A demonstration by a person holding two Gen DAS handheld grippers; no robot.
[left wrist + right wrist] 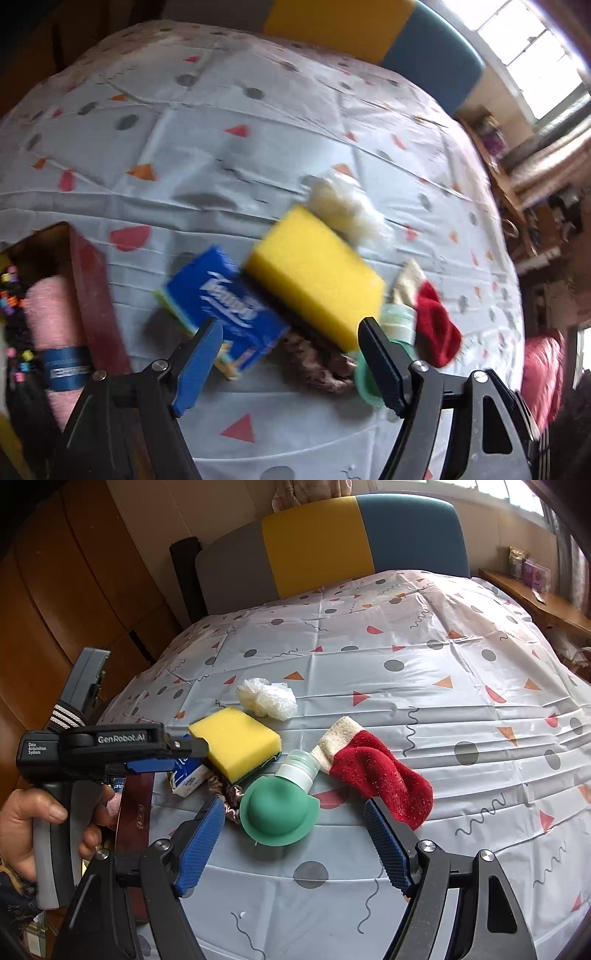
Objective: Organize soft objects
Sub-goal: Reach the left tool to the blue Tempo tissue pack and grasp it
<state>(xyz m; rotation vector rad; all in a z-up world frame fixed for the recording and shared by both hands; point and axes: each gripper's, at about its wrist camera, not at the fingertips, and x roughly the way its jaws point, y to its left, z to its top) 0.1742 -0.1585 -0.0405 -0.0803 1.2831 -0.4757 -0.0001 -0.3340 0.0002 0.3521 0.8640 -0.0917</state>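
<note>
A yellow sponge (pixel 314 273) (pixel 236 738) lies on the patterned bed cover, partly over a blue tissue pack (pixel 225 306) (pixel 186 773). Beside them lie a brown scrunchie (pixel 317 363) (pixel 229 794), a green silicone bottle (pixel 279 812) (pixel 391 332), a red and cream sock (pixel 373 768) (pixel 436 325) and a crumpled plastic bag (pixel 267 698) (pixel 347 208). My left gripper (pixel 291 363) is open and empty, just short of the sponge and tissue pack; it also shows in the right wrist view (pixel 177 757). My right gripper (pixel 295 842) is open and empty, around the near side of the green bottle.
A red-walled box (pixel 92 295) at the left holds a pink rolled towel (pixel 55 332) and small coloured items. A grey, yellow and blue headboard (pixel 332 542) stands at the far end. A wooden shelf (pixel 535 598) runs along the right under a window.
</note>
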